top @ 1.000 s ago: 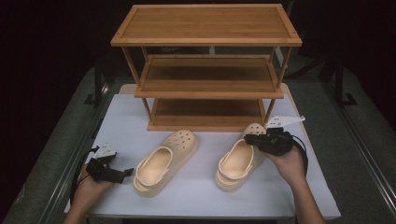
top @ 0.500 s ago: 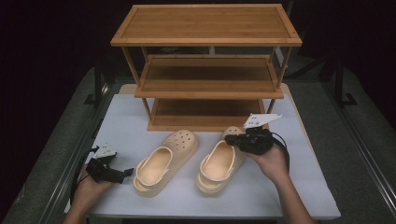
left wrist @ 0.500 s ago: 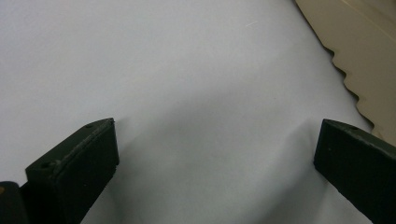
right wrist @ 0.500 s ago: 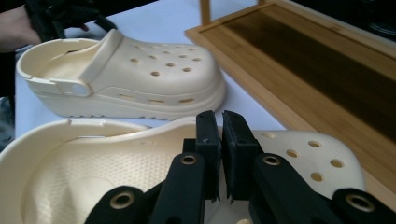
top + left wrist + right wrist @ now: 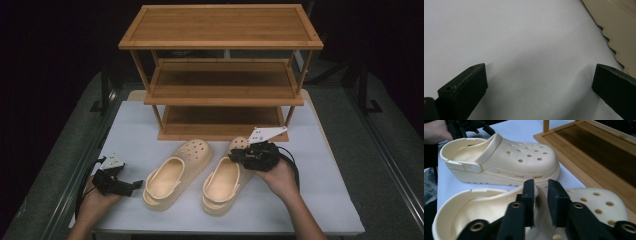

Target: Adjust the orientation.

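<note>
Two cream clogs lie side by side on the white table [image 5: 325, 200], toes toward the rack. The left clog [image 5: 177, 172] [image 5: 506, 162] lies free. My right gripper [image 5: 235, 156] [image 5: 541, 195] straddles the upper rim of the right clog [image 5: 222, 185] [image 5: 474, 215]. Its jaws have just been opening: the rim stands between them with a gap showing, so the pads no longer press. My left gripper [image 5: 135, 185] [image 5: 540, 80] rests low on the table left of the left clog, jaws wide open and empty. That clog's ridged sole [image 5: 616, 27] shows at the upper right of the left gripper view.
A three-tier wooden rack [image 5: 220, 95] stands just behind the clogs, and its bottom shelf [image 5: 599, 152] lies close beside the right gripper. Dark floor and metal rails surround the table. The other hand with its gripper [image 5: 461, 127] shows beyond the left clog.
The right hand has slid the right clog leftward until it lies close beside the left clog, and its jaws now stand slightly apart. The left hand has stayed still.
</note>
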Demonstrator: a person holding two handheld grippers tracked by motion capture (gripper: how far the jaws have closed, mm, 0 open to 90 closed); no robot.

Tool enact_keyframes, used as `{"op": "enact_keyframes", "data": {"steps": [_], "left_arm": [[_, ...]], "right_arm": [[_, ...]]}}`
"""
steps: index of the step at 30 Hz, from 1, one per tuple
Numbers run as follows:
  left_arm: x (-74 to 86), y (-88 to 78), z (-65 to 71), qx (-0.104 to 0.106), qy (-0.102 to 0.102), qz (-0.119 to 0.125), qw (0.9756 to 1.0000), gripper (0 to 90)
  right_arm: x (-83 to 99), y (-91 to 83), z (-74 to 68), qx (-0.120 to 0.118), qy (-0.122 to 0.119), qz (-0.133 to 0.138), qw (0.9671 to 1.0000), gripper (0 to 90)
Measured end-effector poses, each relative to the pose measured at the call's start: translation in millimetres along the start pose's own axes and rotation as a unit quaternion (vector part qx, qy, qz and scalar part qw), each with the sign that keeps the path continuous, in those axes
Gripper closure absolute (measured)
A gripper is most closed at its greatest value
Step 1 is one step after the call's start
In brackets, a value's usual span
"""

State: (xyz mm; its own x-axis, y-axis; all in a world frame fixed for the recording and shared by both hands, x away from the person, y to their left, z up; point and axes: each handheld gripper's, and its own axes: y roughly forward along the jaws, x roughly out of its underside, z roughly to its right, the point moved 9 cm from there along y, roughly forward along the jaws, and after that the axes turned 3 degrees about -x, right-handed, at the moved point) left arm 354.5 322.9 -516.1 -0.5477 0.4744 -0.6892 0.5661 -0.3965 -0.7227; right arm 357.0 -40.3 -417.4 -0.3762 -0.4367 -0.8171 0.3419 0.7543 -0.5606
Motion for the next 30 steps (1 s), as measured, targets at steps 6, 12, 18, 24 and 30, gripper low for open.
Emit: {"op": "enact_keyframes", "data": {"steps": [6,12,18,24,30], "left_arm": [[0.0,0.0,0.0,0.0,0.0,0.0,1.0,0.0],[0.0,0.0,0.0,0.0,0.0,0.0,1.0,0.0],[0.2,-0.1,-0.1,0.0,0.001,-0.001,1.0,0.0],[0.2,-0.1,-0.1,0.0,0.002,-0.001,1.0,0.0],[0.2,-0.1,-0.1,0.0,0.001,-0.001,1.0,0.0]], "right_arm": [[18.4,-14.9,-1.7,0.026,0.036,-0.003,0.999,59.8],[33.5,-18.4,-11.2,0.033,0.071,-0.005,0.9969,57.8],[41.8,-6.6,-17.3,0.043,0.079,-0.014,0.9958,53.6],[42.6,-6.2,-16.8,0.054,0.069,-0.012,0.9961,54.3],[44.5,-10.0,-14.2,0.053,0.07,-0.015,0.9961,54.4]]}}
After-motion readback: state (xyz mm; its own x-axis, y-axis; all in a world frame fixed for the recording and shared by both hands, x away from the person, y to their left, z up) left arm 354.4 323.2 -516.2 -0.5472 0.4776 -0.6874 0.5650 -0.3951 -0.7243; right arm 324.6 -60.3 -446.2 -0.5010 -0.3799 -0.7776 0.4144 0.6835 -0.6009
